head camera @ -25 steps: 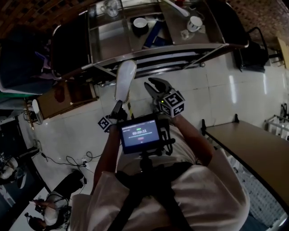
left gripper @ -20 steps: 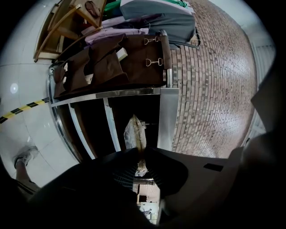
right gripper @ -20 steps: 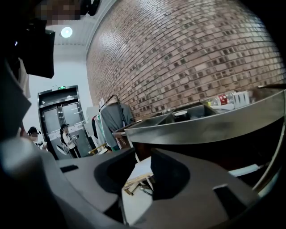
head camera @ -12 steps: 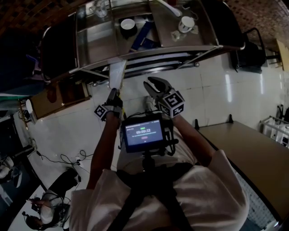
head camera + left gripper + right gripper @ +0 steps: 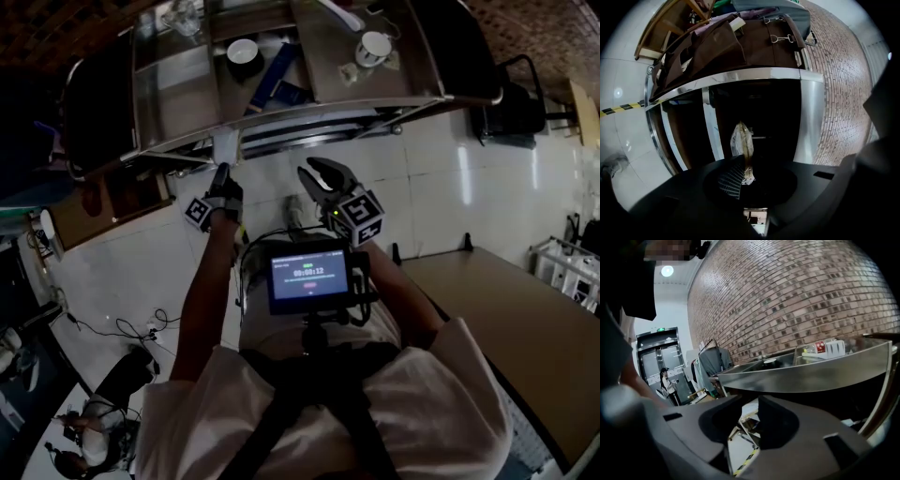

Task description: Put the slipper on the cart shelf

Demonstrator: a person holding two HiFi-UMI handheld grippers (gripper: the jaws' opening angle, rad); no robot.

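Note:
The pale slipper point(image 5: 226, 146) is clamped by its heel end in my left gripper point(image 5: 222, 171), which is shut on it. Its toe reaches under the front rim of the steel cart point(image 5: 309, 113). In the left gripper view the slipper point(image 5: 742, 144) stands edge-on between the jaws of the left gripper point(image 5: 743, 174) and points into the dark space under the cart's top rail point(image 5: 740, 76). My right gripper point(image 5: 323, 176) hangs open and empty to the right, short of the cart. The right gripper point(image 5: 750, 408) shows floor between its jaws, with the cart's tray point(image 5: 811, 372) ahead.
The cart's top holds a white cup point(image 5: 375, 45), a bowl point(image 5: 244, 52), a blue item point(image 5: 272, 80) and a glass jug point(image 5: 183, 14). A wooden table point(image 5: 525, 319) stands at the right, a black chair point(image 5: 511, 103) beyond it. Cables and a person point(image 5: 94, 441) are at lower left.
My left gripper has carried the slipper forward and lower, so its toe now sits under the cart's rim. The cart has come closer. The right gripper stays open and has moved forward with me.

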